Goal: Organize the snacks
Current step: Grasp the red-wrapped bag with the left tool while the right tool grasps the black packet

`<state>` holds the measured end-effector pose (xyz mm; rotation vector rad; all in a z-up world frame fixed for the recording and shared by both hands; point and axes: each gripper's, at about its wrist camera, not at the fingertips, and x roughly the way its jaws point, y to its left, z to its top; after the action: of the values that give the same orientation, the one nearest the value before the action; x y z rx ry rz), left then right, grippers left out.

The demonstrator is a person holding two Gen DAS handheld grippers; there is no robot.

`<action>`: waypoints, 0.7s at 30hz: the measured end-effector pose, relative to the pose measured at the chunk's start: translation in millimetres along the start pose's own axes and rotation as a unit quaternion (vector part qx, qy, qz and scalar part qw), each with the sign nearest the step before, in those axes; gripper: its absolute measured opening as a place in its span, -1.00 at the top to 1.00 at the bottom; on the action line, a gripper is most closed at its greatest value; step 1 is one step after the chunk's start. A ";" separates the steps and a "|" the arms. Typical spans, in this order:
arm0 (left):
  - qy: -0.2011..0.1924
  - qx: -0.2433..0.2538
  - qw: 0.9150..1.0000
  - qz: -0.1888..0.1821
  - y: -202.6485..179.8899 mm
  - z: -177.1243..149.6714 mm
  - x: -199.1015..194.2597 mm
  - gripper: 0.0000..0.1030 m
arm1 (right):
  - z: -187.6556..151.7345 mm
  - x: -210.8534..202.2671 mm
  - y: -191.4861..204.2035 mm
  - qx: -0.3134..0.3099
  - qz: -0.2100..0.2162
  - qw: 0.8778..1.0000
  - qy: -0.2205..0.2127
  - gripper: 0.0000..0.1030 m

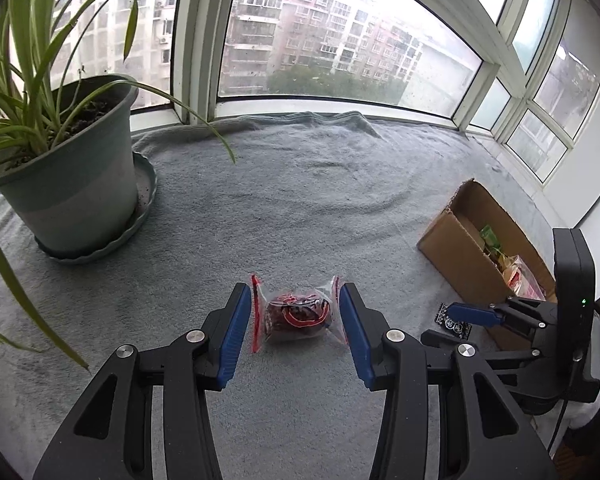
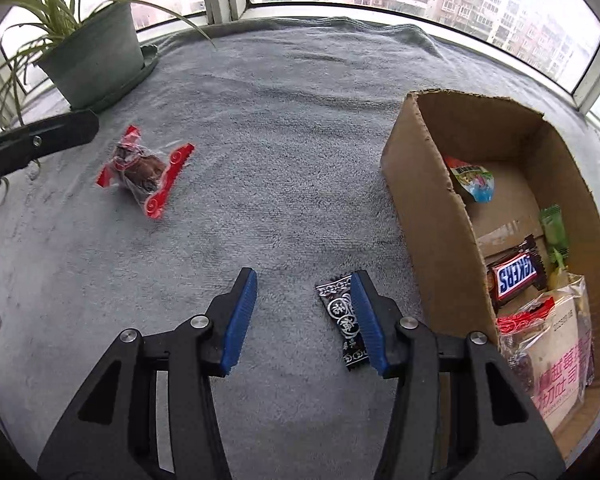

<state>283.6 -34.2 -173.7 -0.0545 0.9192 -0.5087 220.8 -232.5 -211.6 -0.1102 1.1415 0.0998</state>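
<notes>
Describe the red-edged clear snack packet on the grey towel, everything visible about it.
The snack packet is a small clear plastic wrapper with red crimped seals at its two ends, puffed around a dark reddish-brown lump of food with red print over it. It lies on the grey towel, sealed and apart from the cardboard box. The left gripper straddles it, a blue pad beside each red seal; whether the pads press on it cannot be told. Nothing else touches it.
</notes>
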 end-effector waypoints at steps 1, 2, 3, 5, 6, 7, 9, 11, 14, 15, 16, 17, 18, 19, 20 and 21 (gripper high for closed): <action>0.001 0.002 1.000 0.000 -1.4 -0.4 0.9 0.13 | 0.1 0.7 -0.6 0.001 -0.001 1.000 0.000 0.01; 0.002 0.003 1.000 0.000 -2.1 -0.2 1.2 0.13 | 0.2 0.9 -1.7 0.002 0.002 1.000 0.000 0.01; 0.002 0.005 1.000 0.001 -2.9 -0.5 1.7 0.13 | -0.1 0.8 -3.3 0.004 0.007 1.000 0.003 0.01; 0.003 0.005 1.000 0.002 -2.1 -0.9 1.9 0.13 | -2.3 -1.1 -8.0 0.012 0.029 0.999 0.012 0.01; 0.003 0.004 1.000 0.002 -0.9 -0.7 2.0 0.13 | -4.4 -3.0 -12.3 0.023 0.046 0.999 0.016 0.01; 0.004 0.003 1.000 0.003 0.7 -0.5 2.3 0.13 | -6.7 -5.0 -17.1 0.040 0.073 0.996 0.018 0.01; 0.003 -0.003 1.000 0.002 4.9 1.4 3.3 0.13 | -9.7 -6.6 -25.1 0.064 0.115 0.991 0.023 0.01; 0.003 -0.008 1.000 0.001 8.5 5.1 6.1 0.13 | -11.5 -9.0 -27.9 0.067 0.123 0.990 0.021 0.01; 0.009 -0.018 1.000 -0.009 11.4 11.8 14.9 0.14 | -15.2 -17.7 -26.5 0.064 0.114 0.991 0.007 0.01; 0.012 -0.019 1.000 -0.015 11.6 13.8 18.3 0.14 | -16.3 -19.6 -25.3 0.061 0.109 0.992 0.003 0.01; 0.015 -0.017 1.000 -0.015 11.2 15.4 21.3 0.13 | -17.3 -19.8 -23.2 0.056 0.102 0.993 0.005 0.01; 0.018 -0.014 1.000 -0.013 10.7 17.1 24.9 0.13 | -18.3 -19.8 -21.3 0.053 0.097 0.994 0.007 0.01; 0.022 -0.010 1.000 -0.012 10.4 18.7 28.7 0.13 | -19.2 -21.5 -21.1 0.056 0.088 0.995 0.006 0.01; 0.027 -0.009 1.000 -0.012 10.6 20.3 32.9 0.13 | -21.5 -26.7 -22.7 0.069 0.090 0.994 -0.002 0.01; 0.030 -0.009 0.999 -0.012 11.6 21.7 36.5 0.13 | -24.4 -33.2 -25.3 0.085 0.097 0.992 -0.013 0.01; 0.035 -0.010 0.999 -0.012 12.8 22.9 39.6 0.13 | -27.2 -38.1 -29.4 0.097 0.094 0.991 -0.018 0.01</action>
<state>326.1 -44.3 -192.5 -0.0669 0.9926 -0.5259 184.6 -266.3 -187.0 0.1724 1.1172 0.1559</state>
